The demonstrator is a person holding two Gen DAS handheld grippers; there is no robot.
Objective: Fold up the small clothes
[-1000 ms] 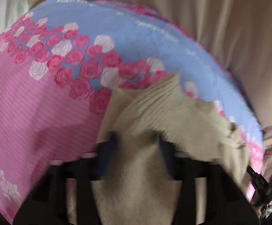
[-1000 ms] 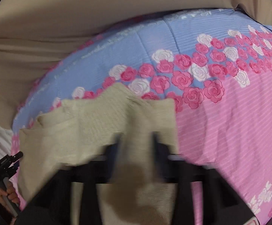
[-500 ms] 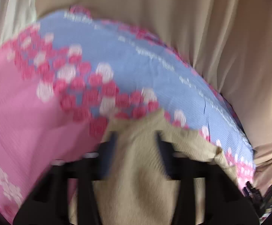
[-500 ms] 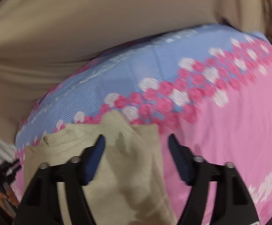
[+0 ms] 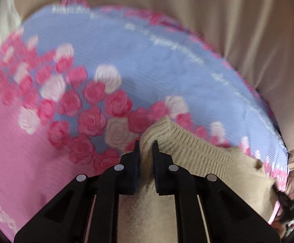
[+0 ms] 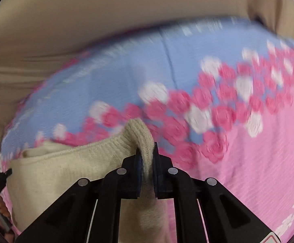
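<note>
Left wrist view: the left gripper (image 5: 146, 146) has its jaws pressed together on a ribbed corner of the beige knit (image 5: 197, 162), the bunched fabric poking up between the fingertips. The rest of the knit spreads to the right over the quilt (image 5: 126, 50), which is blue with pink and white roses and turns striped pink toward the left. Beige fabric (image 5: 248, 20) hangs behind the quilt. In the right wrist view, the right gripper (image 6: 146, 151) likewise pinches a ribbed fold of the knit (image 6: 66, 168), which extends leftward across the quilt (image 6: 126, 75); the quilt's pink part lies to the right.
</note>
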